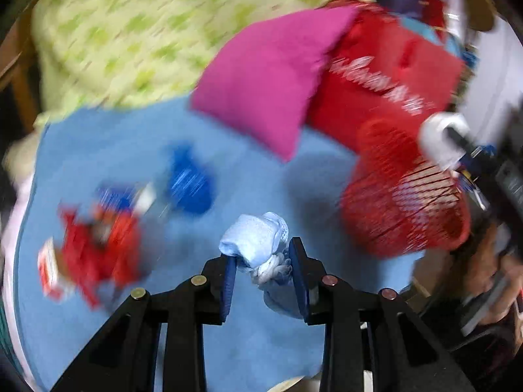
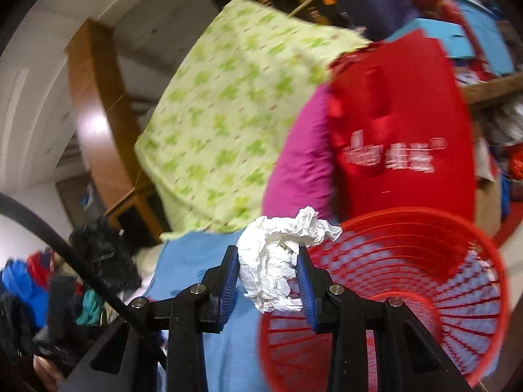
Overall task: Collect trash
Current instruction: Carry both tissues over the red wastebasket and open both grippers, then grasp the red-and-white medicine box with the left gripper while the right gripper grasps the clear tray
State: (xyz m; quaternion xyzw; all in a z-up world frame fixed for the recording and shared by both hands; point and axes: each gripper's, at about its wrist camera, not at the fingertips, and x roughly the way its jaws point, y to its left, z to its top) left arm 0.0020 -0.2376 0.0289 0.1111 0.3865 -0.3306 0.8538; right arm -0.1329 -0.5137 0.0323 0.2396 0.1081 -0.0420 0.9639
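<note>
My left gripper [image 1: 261, 256] is shut on a pale crumpled tissue wad [image 1: 255, 238], held over the blue sheet [image 1: 114, 150]. A blue wrapper [image 1: 189, 183] and a heap of red wrappers [image 1: 94, 245] lie on that sheet to the left. The red mesh basket [image 1: 402, 202] lies tipped at the right. My right gripper [image 2: 266, 256] is shut on a white crumpled paper ball [image 2: 274, 261], just left of the open mouth of the red basket [image 2: 408, 277]. In the left wrist view that paper ball [image 1: 436, 134] shows above the basket.
A pink pillow [image 1: 268, 78] and a red bag with white lettering [image 1: 385, 75] lean behind the basket. A green-patterned cloth [image 2: 228, 104] hangs behind them. A black cable [image 2: 65, 238] crosses the left, over a pile of clothes [image 2: 19, 287]. A hand [image 1: 490, 261] holds the right tool.
</note>
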